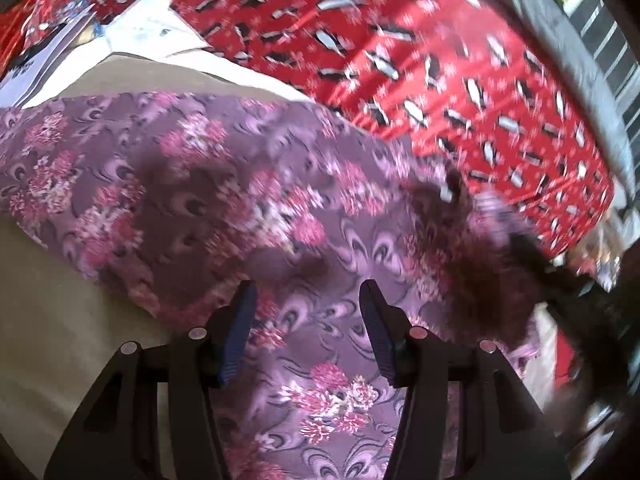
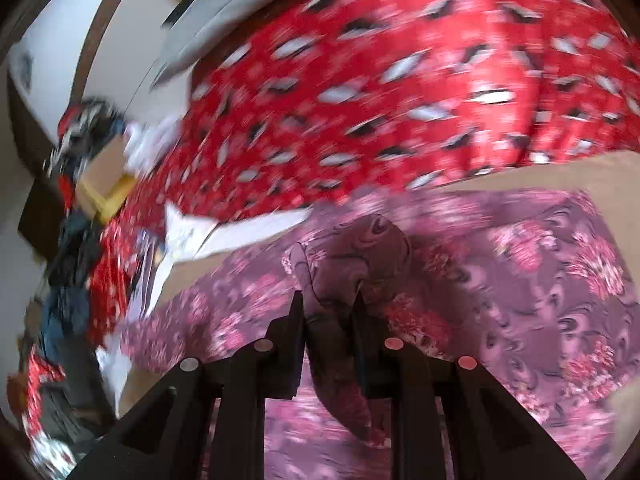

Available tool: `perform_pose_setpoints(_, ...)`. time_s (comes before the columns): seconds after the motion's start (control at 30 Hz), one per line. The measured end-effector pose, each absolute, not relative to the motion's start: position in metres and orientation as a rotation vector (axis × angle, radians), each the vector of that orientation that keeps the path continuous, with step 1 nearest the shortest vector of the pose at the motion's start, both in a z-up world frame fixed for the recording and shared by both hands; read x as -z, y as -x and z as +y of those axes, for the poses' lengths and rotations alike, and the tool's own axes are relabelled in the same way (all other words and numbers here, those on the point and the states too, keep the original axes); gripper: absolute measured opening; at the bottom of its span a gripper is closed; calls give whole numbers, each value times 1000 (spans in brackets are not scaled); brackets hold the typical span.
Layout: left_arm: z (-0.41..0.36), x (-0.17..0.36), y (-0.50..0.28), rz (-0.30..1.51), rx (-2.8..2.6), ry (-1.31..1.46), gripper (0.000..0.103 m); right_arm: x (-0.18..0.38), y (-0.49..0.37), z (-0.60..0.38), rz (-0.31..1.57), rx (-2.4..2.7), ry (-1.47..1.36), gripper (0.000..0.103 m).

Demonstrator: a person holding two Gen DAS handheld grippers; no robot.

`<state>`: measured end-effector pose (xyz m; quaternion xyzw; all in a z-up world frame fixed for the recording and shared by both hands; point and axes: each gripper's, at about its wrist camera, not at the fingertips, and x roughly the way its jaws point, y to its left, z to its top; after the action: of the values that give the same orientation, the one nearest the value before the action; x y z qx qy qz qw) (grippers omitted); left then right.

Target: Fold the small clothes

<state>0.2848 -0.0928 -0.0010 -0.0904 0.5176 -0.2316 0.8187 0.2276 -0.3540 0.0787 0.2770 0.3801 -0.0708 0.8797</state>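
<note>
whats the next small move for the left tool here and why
Probably lower the left tool onto the purple floral cloth and close on it. Its jaws stand open above the fabric, holding nothing, while the right tool already pinches a raised fold of the same cloth. A second grip would let both hands carry the fold over.

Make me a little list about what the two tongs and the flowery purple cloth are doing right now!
Cloth being folded: purple flowery cloth, spread on a beige surface
Left tongs: open, above the cloth, nothing between them
Right tongs: closed on a bunched fold of the purple flowery cloth
Behind the cloth: red sheet with penguins
Also nearby: white papers on the red sheet
Picture quality: blurry, so small details are hard to tell
</note>
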Motion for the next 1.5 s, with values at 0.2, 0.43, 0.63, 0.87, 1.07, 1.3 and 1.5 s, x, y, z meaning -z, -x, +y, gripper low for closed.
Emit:
perform_pose_setpoints(0.2, -85, 7, -293, 1155, 577, 299, 52, -23, -261, -290, 984, 68, -527, 31)
perform_pose_setpoints(0.43, -105, 13, -288, 1232, 709, 340, 52, -31, -209, -283, 991, 35, -429, 41)
perform_pose_setpoints(0.63, -142, 18, -279, 1218, 646, 172, 69, -48, -147, -342, 931, 146, -552, 44)
perform_pose_setpoints(0.87, -147, 16, -283, 1090, 498, 141, 9, -69, -96, -408, 817, 324, -628, 46)
perform_pose_setpoints(1.07, -122, -1, -290, 989, 443, 223, 8, -59, -74, -485, 739, 495, -791, 54)
perform_pose_setpoints(1.3, -128, 21, -296, 1088, 458, 192, 10, -40, -102, -489, 781, 394, -811, 8)
perform_pose_setpoints(1.5, -89, 6, -308, 1091, 430, 358, 17, -15, -92, -487, 881, 489, -757, 9)
